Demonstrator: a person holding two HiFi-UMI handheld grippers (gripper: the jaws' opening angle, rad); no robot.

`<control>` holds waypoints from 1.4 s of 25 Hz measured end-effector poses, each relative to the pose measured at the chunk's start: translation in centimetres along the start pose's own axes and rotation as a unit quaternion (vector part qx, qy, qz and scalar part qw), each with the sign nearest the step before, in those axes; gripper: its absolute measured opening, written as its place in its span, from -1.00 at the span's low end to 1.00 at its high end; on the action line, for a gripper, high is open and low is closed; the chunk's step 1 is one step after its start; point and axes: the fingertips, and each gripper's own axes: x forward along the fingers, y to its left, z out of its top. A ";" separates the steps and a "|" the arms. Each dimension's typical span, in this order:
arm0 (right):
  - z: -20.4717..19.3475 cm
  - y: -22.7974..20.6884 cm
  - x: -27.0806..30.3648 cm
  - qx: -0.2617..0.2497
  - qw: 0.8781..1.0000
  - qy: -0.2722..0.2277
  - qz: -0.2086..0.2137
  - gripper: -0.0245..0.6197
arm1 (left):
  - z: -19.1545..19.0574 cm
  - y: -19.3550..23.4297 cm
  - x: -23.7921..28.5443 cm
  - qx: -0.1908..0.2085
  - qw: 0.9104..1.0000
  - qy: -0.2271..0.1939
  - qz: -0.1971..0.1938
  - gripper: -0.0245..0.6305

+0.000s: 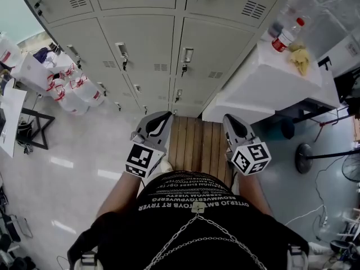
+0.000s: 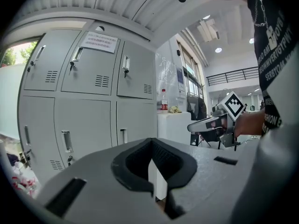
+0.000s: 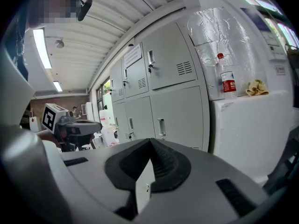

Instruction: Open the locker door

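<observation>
A bank of grey lockers (image 1: 152, 44) stands ahead with all its doors closed. Each door has a small metal handle, such as this one (image 1: 187, 55) and another (image 1: 122, 52). Both grippers are held low in front of me, well short of the doors. My left gripper (image 1: 163, 117) is shut and empty, as its own view shows (image 2: 149, 144), facing a lower door handle (image 2: 67, 141). My right gripper (image 1: 228, 118) is also shut on nothing (image 3: 150, 143), with a lower door handle (image 3: 161, 126) beyond it. Each gripper appears in the other's view: the right (image 2: 212, 124), the left (image 3: 74, 125).
A white cabinet (image 1: 264, 86) stands right of the lockers, with a red-capped bottle (image 1: 287, 35) and a yellow cloth (image 1: 301, 58) on top. A wooden slat platform (image 1: 194, 145) lies at the lockers' foot. Packed bottles (image 1: 70, 86) sit at left, a fan base (image 1: 306, 157) at right.
</observation>
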 end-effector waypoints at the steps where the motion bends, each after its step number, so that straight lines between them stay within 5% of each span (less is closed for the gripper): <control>1: 0.3 0.4 0.5 -0.001 1.000 -0.002 0.000 -0.94 | 0.2 0.7 -0.2 0.001 1.000 -0.002 0.000 -0.93; 17: 1.6 4.1 4.5 -0.014 1.000 0.008 0.014 -0.94 | -2.2 4.2 -2.2 -0.024 1.000 0.003 -0.002 -0.93; 35: 1.1 1.2 15.4 -0.014 0.996 0.040 0.075 -0.94 | -2.1 10.8 1.0 -0.019 0.996 0.037 0.073 -0.93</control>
